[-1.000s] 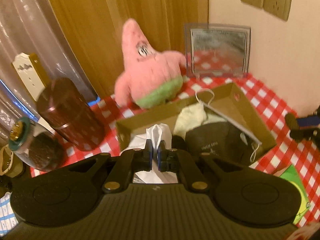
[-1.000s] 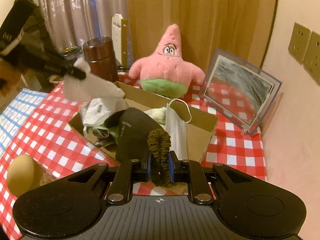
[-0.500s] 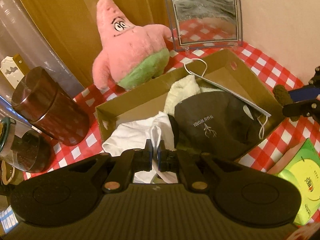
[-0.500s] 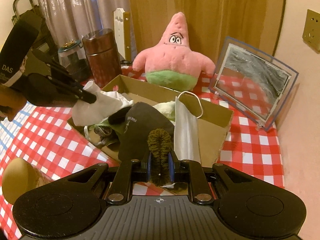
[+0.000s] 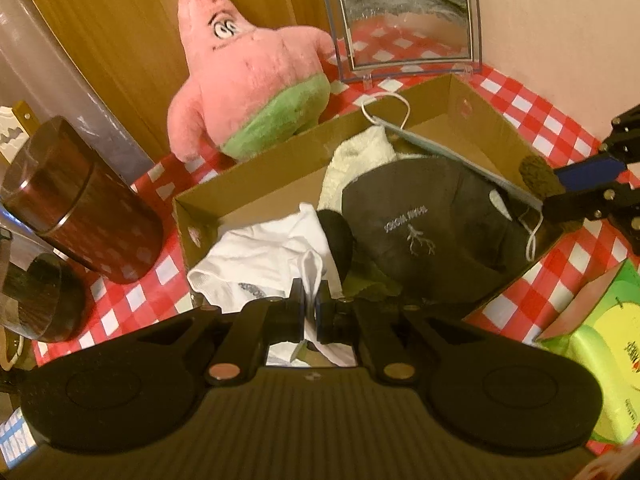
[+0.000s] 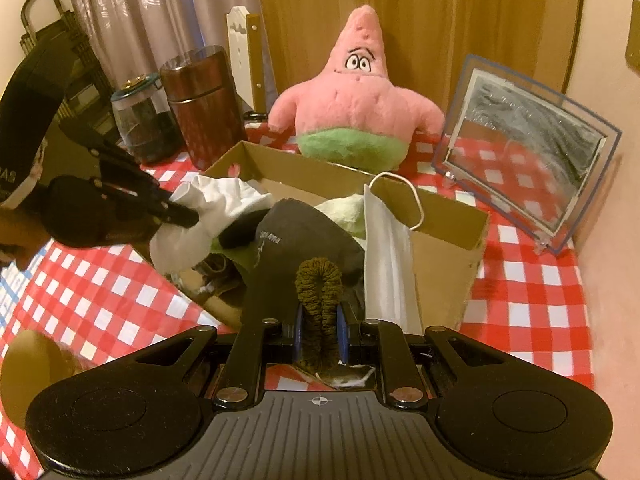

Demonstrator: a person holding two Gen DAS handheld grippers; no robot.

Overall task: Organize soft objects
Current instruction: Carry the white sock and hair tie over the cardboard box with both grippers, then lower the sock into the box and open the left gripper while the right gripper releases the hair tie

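A brown cardboard box (image 5: 256,176) (image 6: 452,256) sits on the red checked cloth. It holds a dark grey cap (image 5: 424,224) (image 6: 296,236), a cream cloth (image 5: 360,164), and a white face mask (image 6: 390,256) leaning on its rim. My left gripper (image 5: 310,306) (image 6: 188,216) is shut on a white cloth (image 5: 260,260) (image 6: 200,216) that drapes over the box's near corner. My right gripper (image 6: 318,328) (image 5: 560,188) is shut on an olive-brown scrunchie (image 6: 318,304) (image 5: 538,172) at the box's edge, above the cap. A pink starfish plush (image 5: 248,76) (image 6: 356,108) stands behind the box.
A brown metal canister (image 5: 76,208) (image 6: 204,108) and a dark glass jar (image 6: 140,124) stand left of the box. A clear photo frame (image 5: 404,20) (image 6: 528,168) leans at the back by the wall. A green packet (image 5: 596,344) lies at the right.
Both grippers have sunk toward the box. The white cloth, held in the air before, now rests on the box's corner. The scrunchie has come nearer the cap.
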